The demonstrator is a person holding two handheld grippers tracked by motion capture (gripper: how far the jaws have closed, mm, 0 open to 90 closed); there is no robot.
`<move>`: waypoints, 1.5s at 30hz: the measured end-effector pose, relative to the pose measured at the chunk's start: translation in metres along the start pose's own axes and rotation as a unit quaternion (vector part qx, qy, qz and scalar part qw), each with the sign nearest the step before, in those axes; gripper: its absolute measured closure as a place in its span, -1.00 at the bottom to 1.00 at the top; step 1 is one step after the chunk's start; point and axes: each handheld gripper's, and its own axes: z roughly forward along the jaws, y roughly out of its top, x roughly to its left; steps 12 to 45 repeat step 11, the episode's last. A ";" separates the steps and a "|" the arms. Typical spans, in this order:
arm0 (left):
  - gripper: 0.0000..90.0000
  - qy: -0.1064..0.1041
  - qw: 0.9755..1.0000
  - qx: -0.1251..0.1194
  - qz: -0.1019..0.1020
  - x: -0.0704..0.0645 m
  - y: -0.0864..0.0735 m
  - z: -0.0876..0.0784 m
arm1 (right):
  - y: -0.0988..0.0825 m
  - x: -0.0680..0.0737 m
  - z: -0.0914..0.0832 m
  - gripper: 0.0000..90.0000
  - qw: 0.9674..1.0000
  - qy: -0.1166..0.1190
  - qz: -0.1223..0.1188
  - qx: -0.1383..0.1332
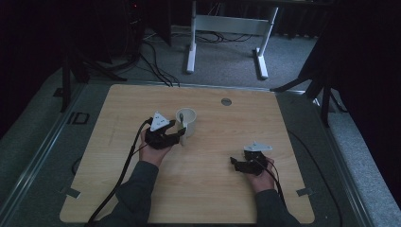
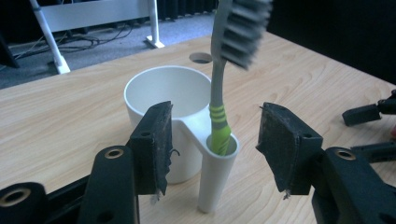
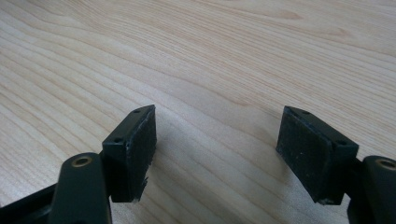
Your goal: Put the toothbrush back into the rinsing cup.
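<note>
A: Looked at the left gripper (image 2: 212, 140) first. Jaws stood wide apart, pads clear of everything, with the toothbrush (image 2: 218, 84) upright between them and untouched.

B: And the toothbrush itself?

A: Stood handle-down in the narrow side tube of the white cup (image 2: 166, 93), bristle head up and above the rim. Cup sat on the counter (image 1: 213, 189) left of centre, just ahead of the left gripper (image 1: 178, 137) in the high view.

B: Handling?

A: Judged light and fairly stiff, plastic handle probably a little slick, green banded section likely grippier. Best taken on the grey stem just above the tube's mouth, below the bristles; squeezing the head would only splay it. Cup (image 1: 186, 120) looked light too, so liable to tip or slide if the stem got pulled sideways rather than straight up.

B: Right side?

A: Right gripper (image 3: 217, 140) held low over bare wood, jaws also spread, nothing between them. Seen well apart from the cup, toward the near right corner (image 1: 239, 164)
</note>
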 end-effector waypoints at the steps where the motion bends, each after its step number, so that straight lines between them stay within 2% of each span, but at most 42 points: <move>1: -0.02 0.003 1.000 0.002 0.002 0.000 -0.001 -0.001 | 0.000 0.000 0.000 -0.38 1.000 0.000 0.000 0.000; 6: -0.07 0.003 1.000 0.005 -0.006 0.000 -0.006 -0.005 | 0.000 0.000 0.000 -0.38 1.000 0.000 0.000 -0.001; 11: -0.09 0.004 1.000 0.016 -0.004 0.000 -0.013 -0.007 | 0.000 0.000 0.000 -0.38 1.000 0.000 0.002 -0.001; 45: -0.09 0.004 1.000 0.016 -0.004 0.000 -0.013 -0.007 | 0.000 0.000 0.000 -0.38 1.000 0.000 0.002 -0.001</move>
